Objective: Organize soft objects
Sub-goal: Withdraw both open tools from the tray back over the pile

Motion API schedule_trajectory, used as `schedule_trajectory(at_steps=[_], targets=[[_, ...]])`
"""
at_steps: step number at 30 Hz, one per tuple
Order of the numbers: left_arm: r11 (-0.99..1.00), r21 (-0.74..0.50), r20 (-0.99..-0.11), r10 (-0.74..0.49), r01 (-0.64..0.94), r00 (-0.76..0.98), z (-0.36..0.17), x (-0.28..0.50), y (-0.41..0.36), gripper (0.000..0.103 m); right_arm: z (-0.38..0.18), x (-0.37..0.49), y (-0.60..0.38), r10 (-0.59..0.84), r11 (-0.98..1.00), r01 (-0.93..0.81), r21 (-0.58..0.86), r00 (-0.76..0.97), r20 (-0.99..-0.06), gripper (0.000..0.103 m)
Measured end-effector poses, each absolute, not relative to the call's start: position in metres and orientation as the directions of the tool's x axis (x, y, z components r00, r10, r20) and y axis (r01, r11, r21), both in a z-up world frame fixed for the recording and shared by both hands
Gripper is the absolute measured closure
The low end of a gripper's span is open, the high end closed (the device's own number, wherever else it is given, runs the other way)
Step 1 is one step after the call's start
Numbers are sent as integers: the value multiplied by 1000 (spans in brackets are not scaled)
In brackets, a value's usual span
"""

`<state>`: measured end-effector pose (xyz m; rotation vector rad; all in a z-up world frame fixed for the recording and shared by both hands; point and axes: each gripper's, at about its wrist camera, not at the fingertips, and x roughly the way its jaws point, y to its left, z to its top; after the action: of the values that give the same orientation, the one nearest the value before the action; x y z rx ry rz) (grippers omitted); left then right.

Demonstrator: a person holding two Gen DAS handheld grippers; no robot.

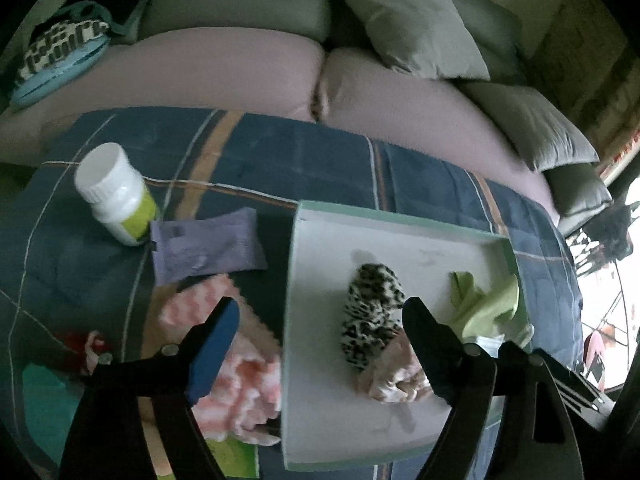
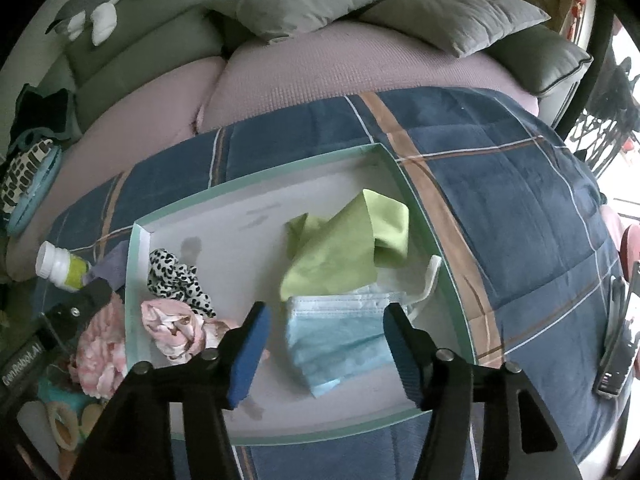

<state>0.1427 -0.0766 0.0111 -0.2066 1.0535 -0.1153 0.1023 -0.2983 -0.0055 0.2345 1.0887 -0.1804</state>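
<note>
While both grippers, left gripper [image 1: 320, 320], right gripper [image 2: 324, 320], gape empty above tray [image 2: 256, 178], mask [image 2: 336, 340] near its rim.

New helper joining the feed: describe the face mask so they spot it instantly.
Find the shallow white tray with a mint rim on the blue plaid blanket. The face mask lies nearest the right gripper, under the lime cloth's edge: the only pale blue, pleated item.
</note>
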Motion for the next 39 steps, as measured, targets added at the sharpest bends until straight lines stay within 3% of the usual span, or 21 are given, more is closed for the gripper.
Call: schedule_trajectory(at_steps=[15, 19, 20, 21, 22, 30, 39], targets=[[986, -155, -855, -102, -63, 508, 17, 138, -53, 17, -5, 106, -278, -3, 973, 206, 107, 473, -881, 16], [983, -162, -847, -93, -89, 523, 21, 136, -41, 17, -2, 106, -277, 4, 972, 201, 119, 497, -868, 2], [981, -165, -845, -89, -98, 527, 22, 135, -37, 12, -1, 106, -277, 5, 972, 198, 123, 506, -862, 1], [980, -168, -844, -88, -105, 530, 23, 134, -34, 1, 2, 105, -277, 7, 972, 197, 128, 518, -855, 0], [978, -173, -841, -87, -113, 535, 24, 134, -31, 0, 3, 105, -276, 11, 971, 197, 134, 525, -851, 0], [966, -180, -828, -46, -187, 558, 30, 126, 3, 0, 4, 108, -270, 31, 971, 187, 151, 526, -850, 0], [946, -102, -845, 80, -308, 528, 32, 116, 42, 0, 2, 110, -250, 63, 979, 135, 154, 518, -853, 0]])
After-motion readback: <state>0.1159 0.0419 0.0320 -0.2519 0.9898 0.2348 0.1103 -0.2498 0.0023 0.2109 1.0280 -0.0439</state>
